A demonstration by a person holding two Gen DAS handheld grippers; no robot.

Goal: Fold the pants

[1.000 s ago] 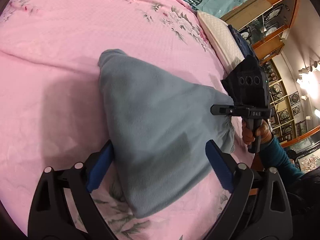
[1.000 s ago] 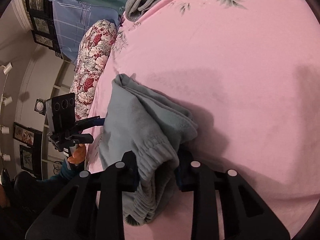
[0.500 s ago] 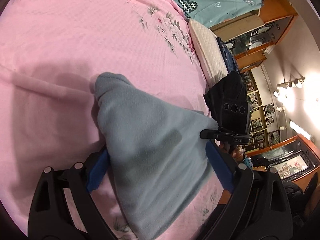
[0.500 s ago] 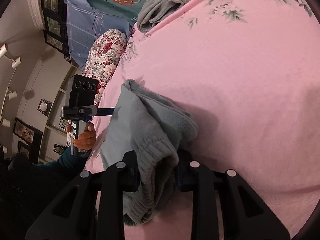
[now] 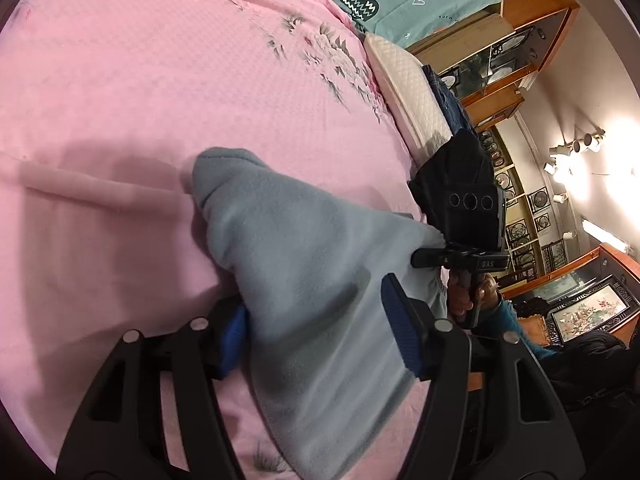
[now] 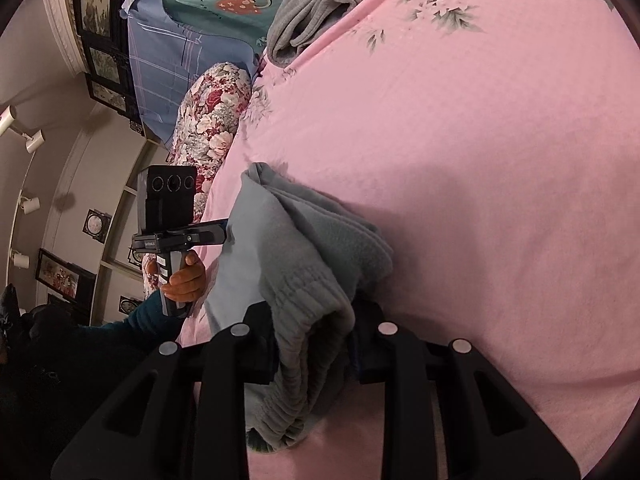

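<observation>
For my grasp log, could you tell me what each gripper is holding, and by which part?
The right gripper is shut on the grey-blue pants at the ribbed elastic waistband. The left gripper straddles the cloth, jaws open, holding nothing.

Your left gripper (image 5: pixel 320 324): black slotted frame, round silver screws, blue finger pads (image 5: pixel 400 320). Your right gripper (image 6: pixel 314 344): the same black frame and silver screws. Your hand (image 6: pixel 184 278): bare skin, dark teal sleeve (image 6: pixel 148 322).
</observation>
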